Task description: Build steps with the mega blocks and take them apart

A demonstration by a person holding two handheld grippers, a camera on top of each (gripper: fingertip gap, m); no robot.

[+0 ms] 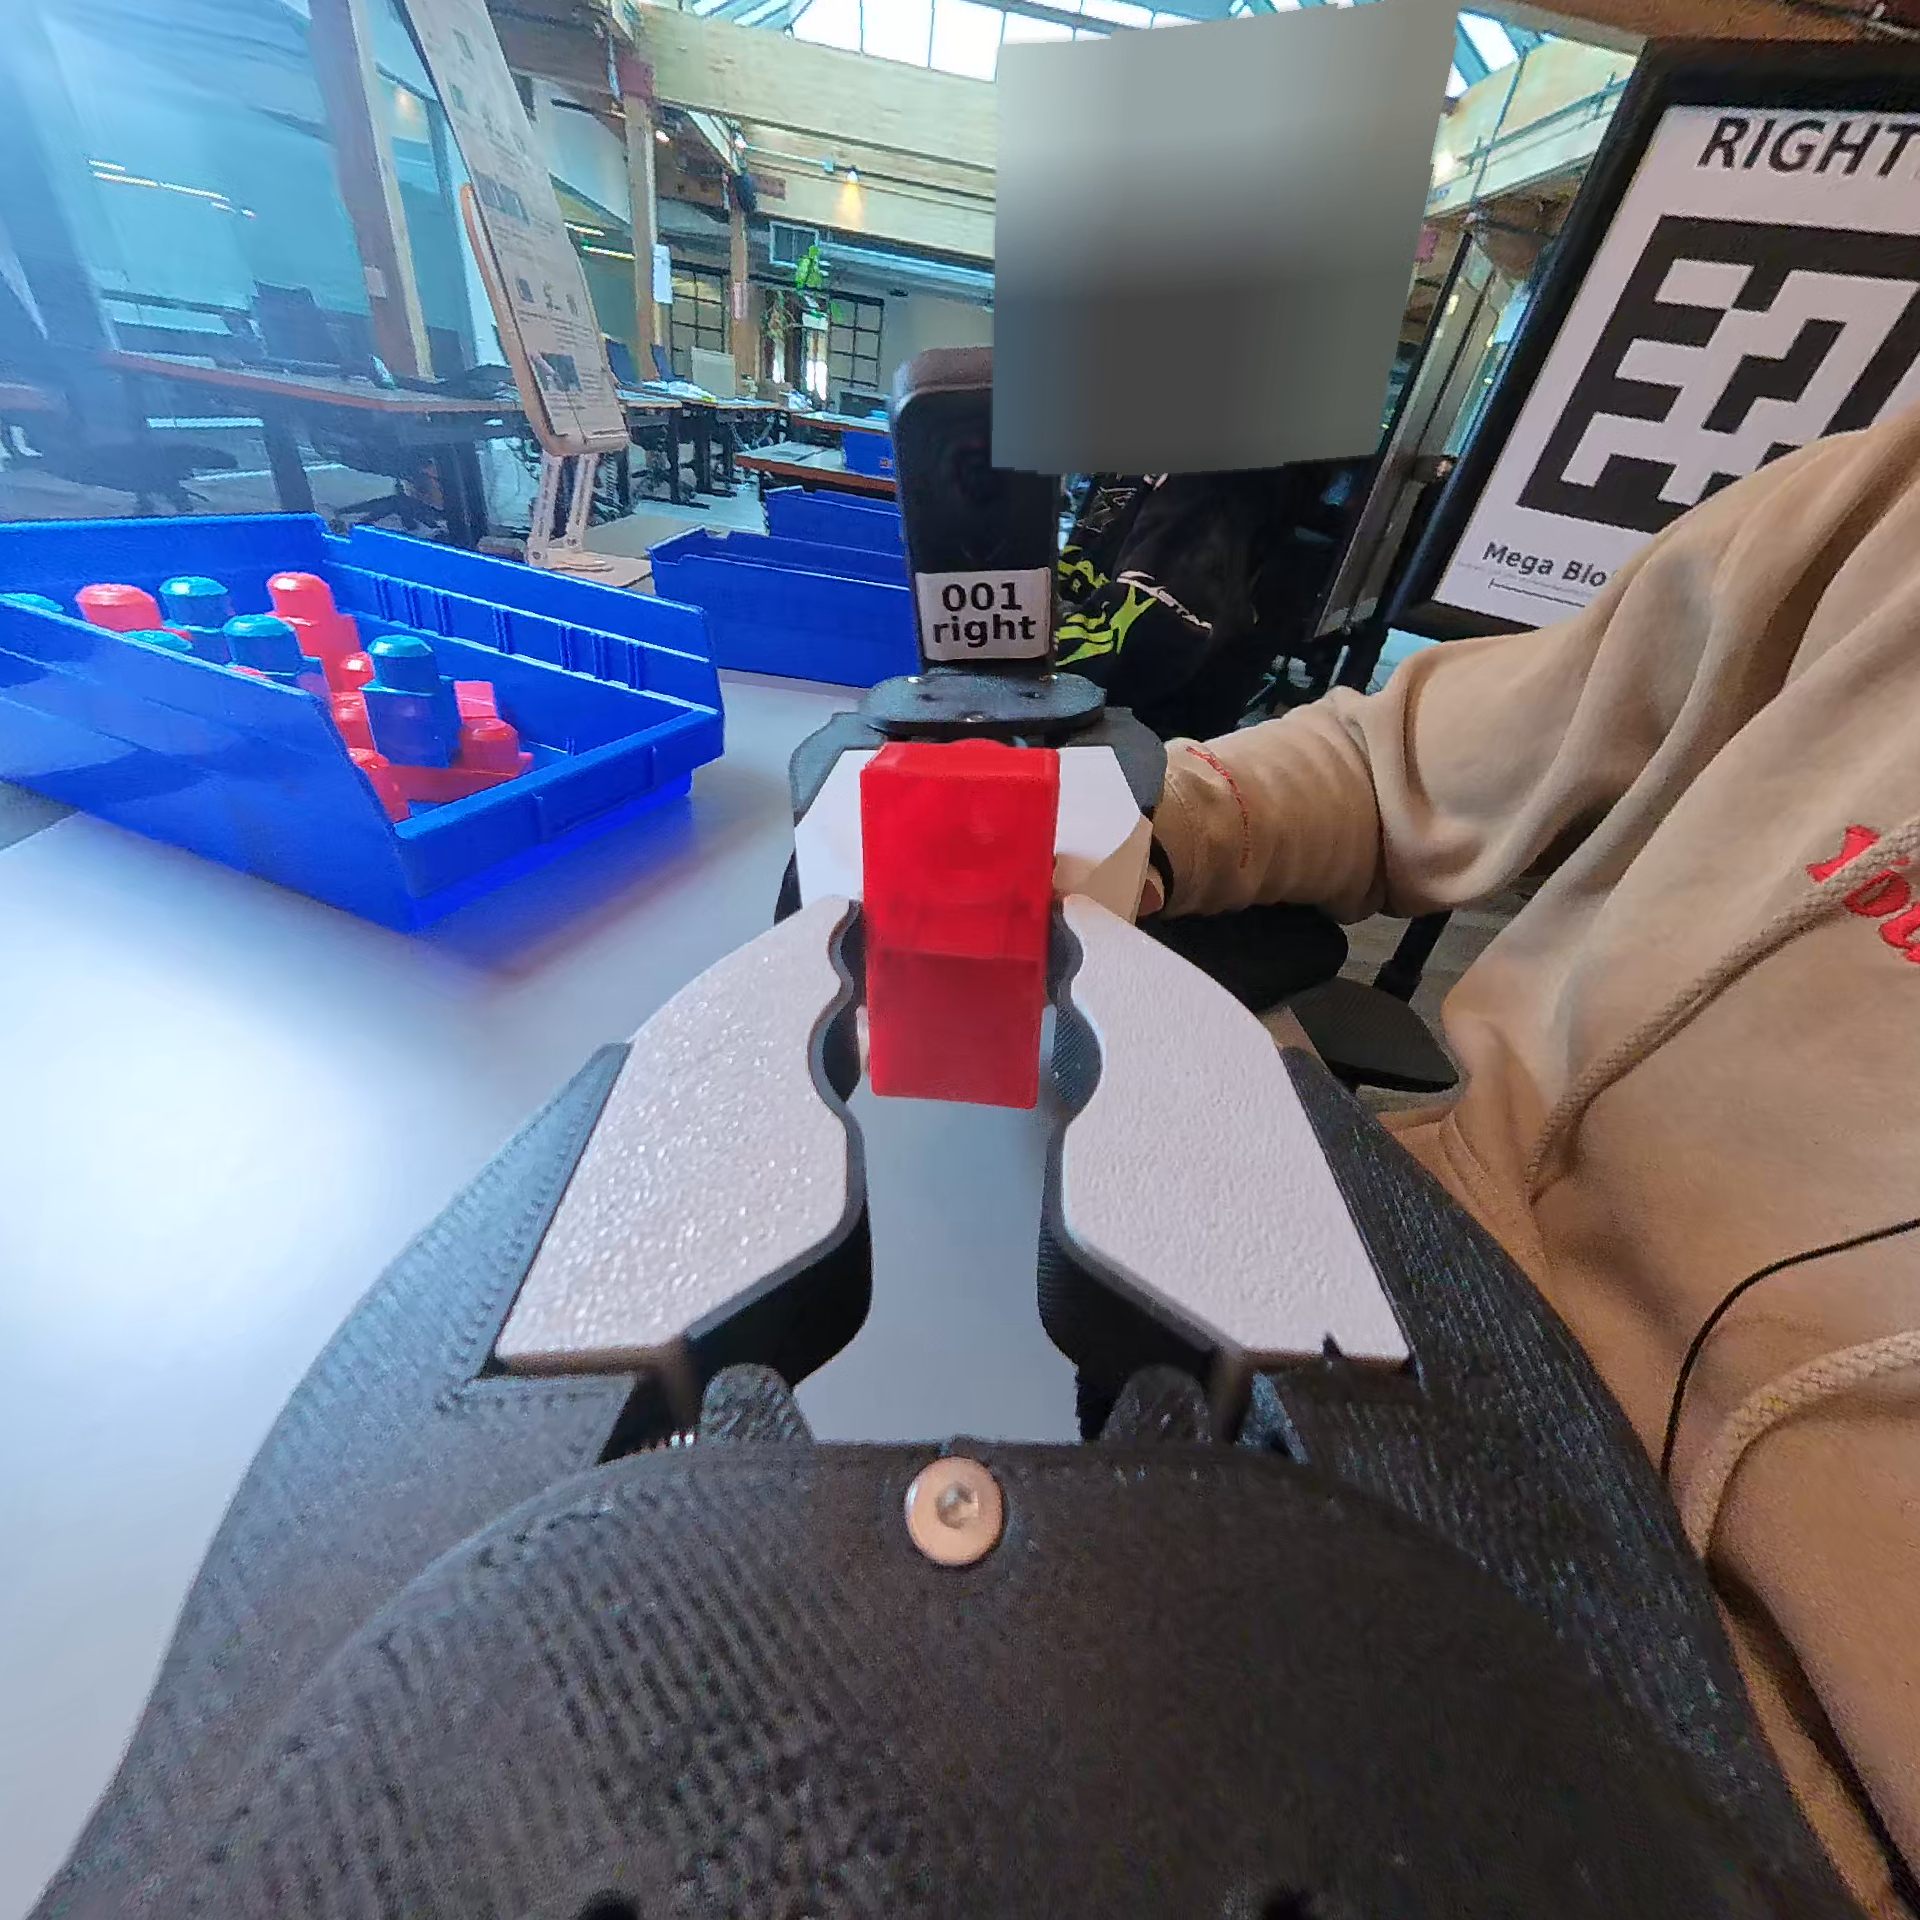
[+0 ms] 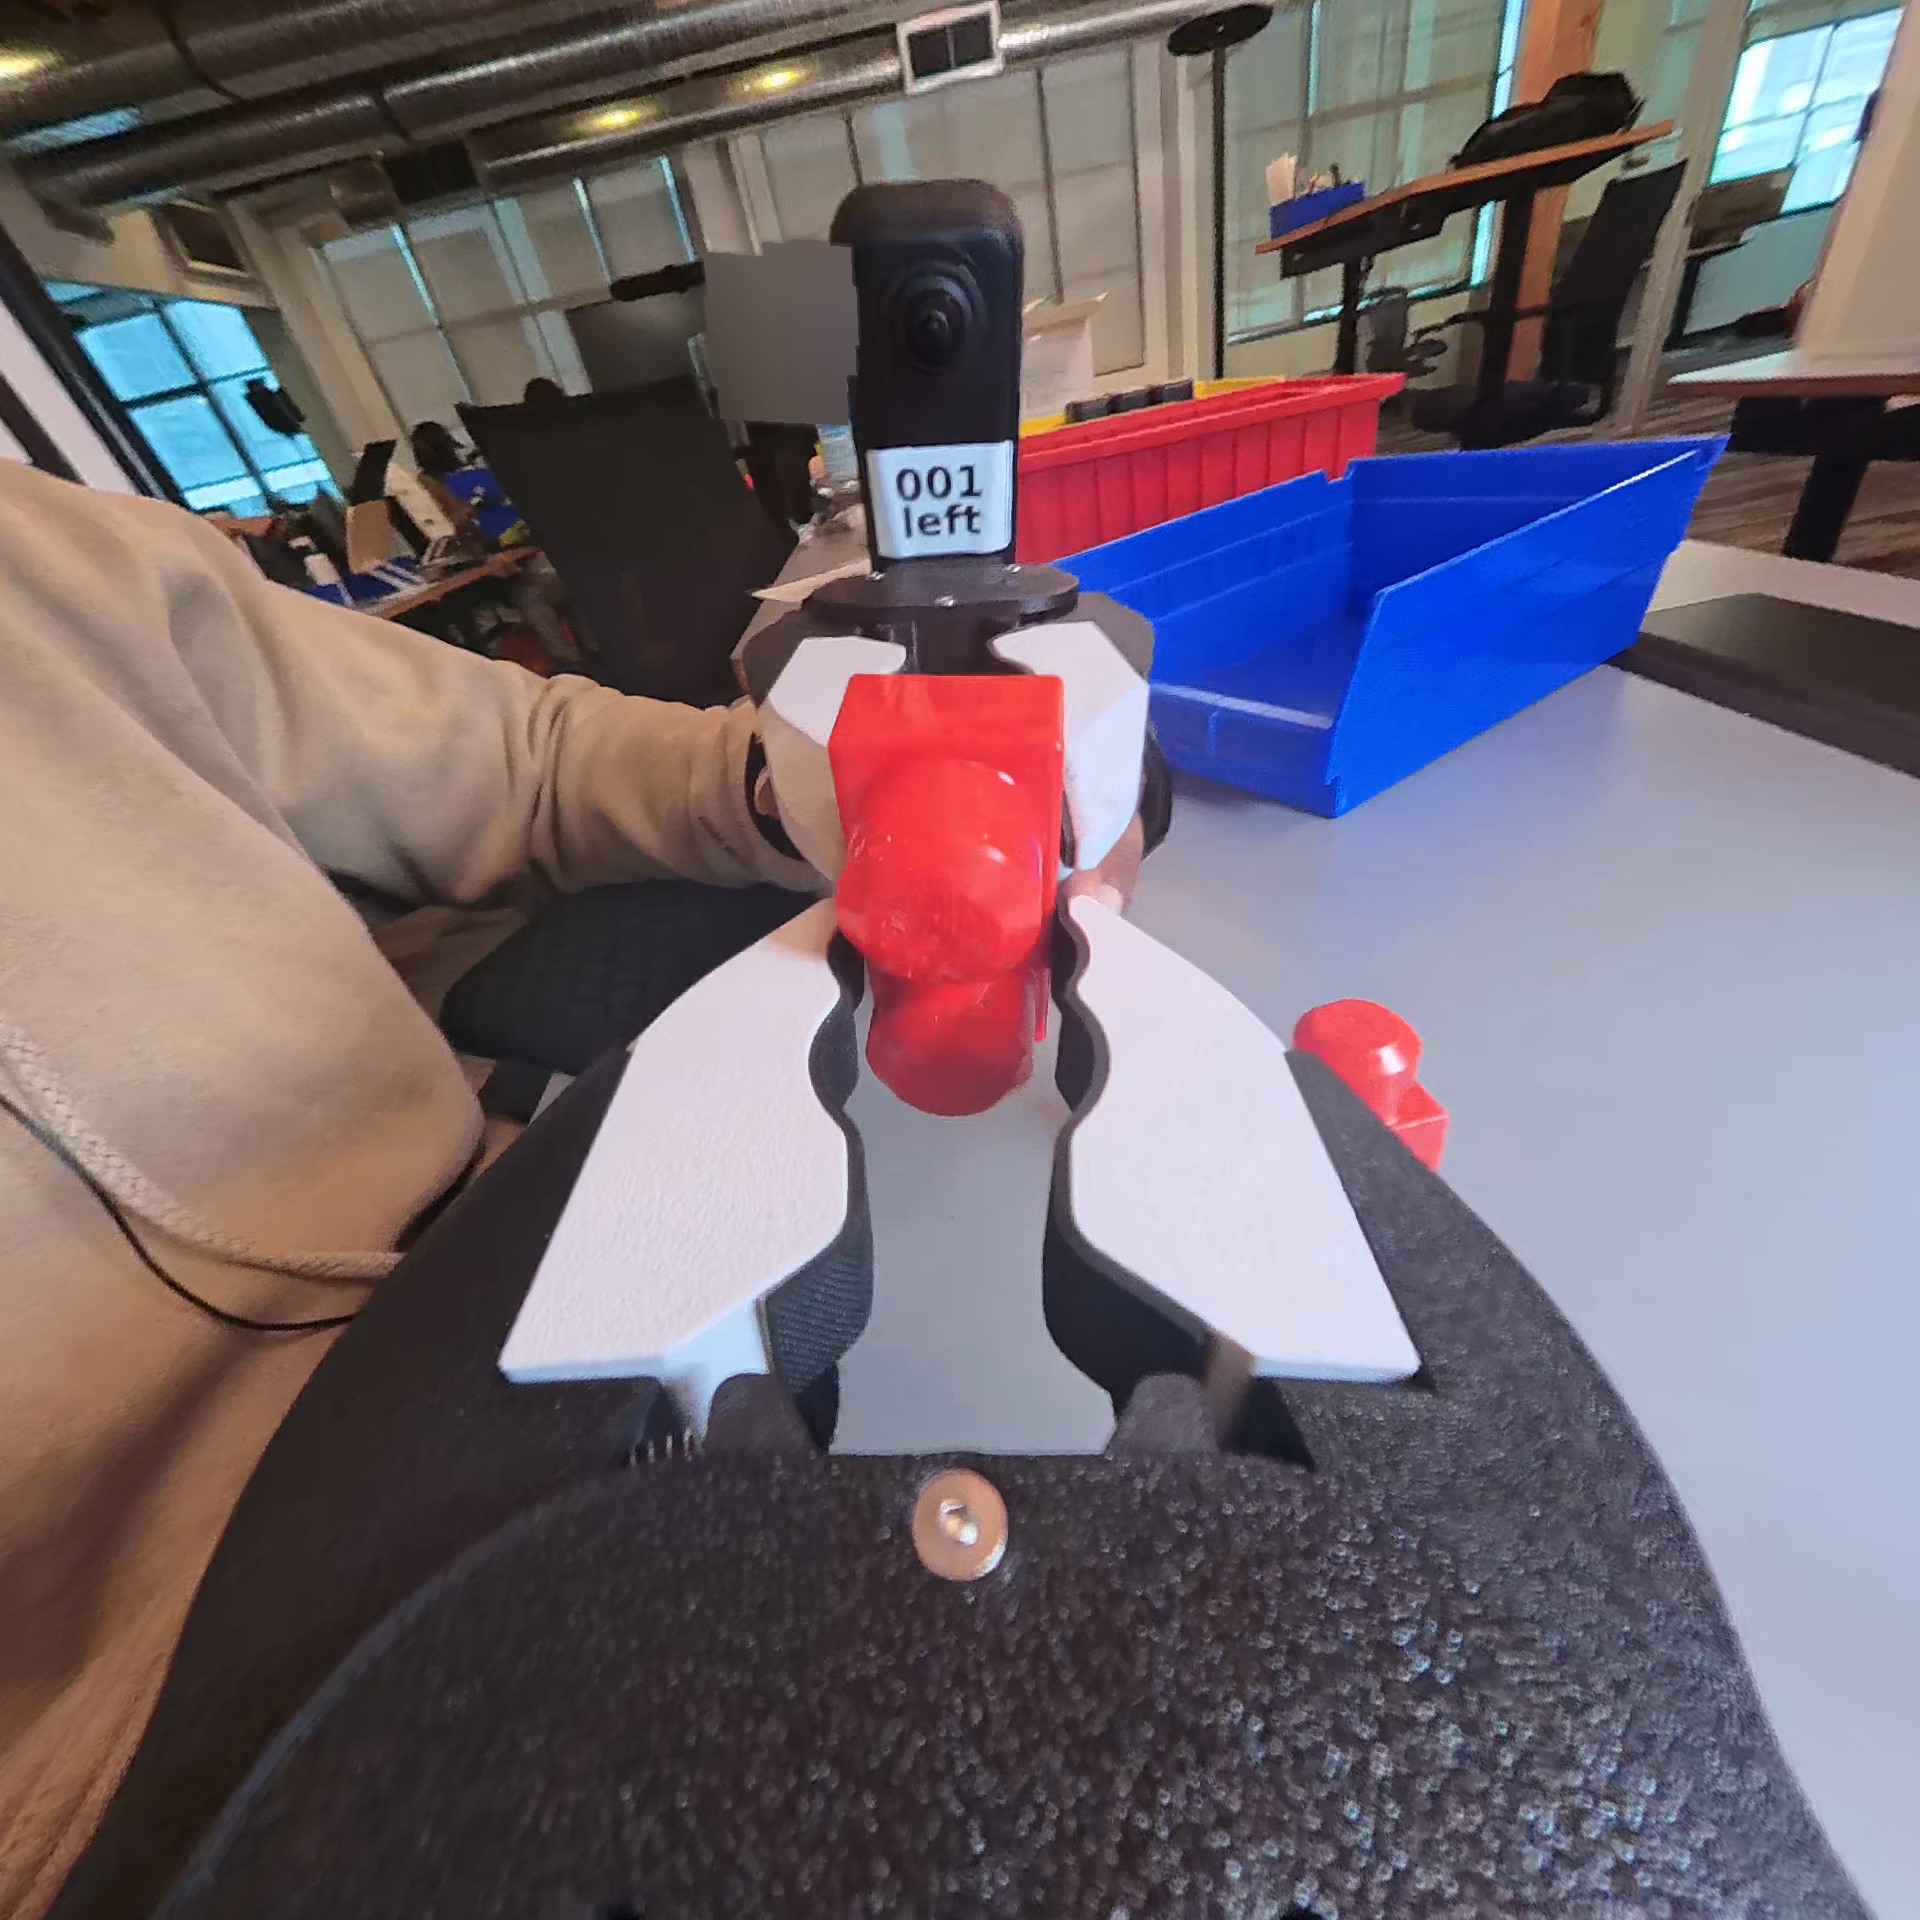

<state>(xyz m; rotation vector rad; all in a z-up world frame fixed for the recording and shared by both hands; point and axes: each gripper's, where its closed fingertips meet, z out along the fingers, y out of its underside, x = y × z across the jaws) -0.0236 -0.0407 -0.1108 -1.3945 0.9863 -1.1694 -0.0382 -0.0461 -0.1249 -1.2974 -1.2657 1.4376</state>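
The left claw (image 1: 951, 997) and the right claw (image 2: 951, 997) faced each other above the grey surface (image 2: 1558, 935), each closed on one end of the joined red blocks (image 1: 956, 925). A blue bin (image 1: 540, 831) held red and blue blocks (image 1: 416, 707). Another blue bin (image 2: 1475, 644) looked empty; one loose red block (image 2: 1371, 1070) lay beside the right claw.

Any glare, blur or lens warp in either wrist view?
Left wrist view: strong fisheye bending; blue colour cast bleeding off the blue bin onto the table; red blocks sharp. Right wrist view: same warp; soft sheen on the red blocks; the near black body of the hand-held gripper slightly blurred.
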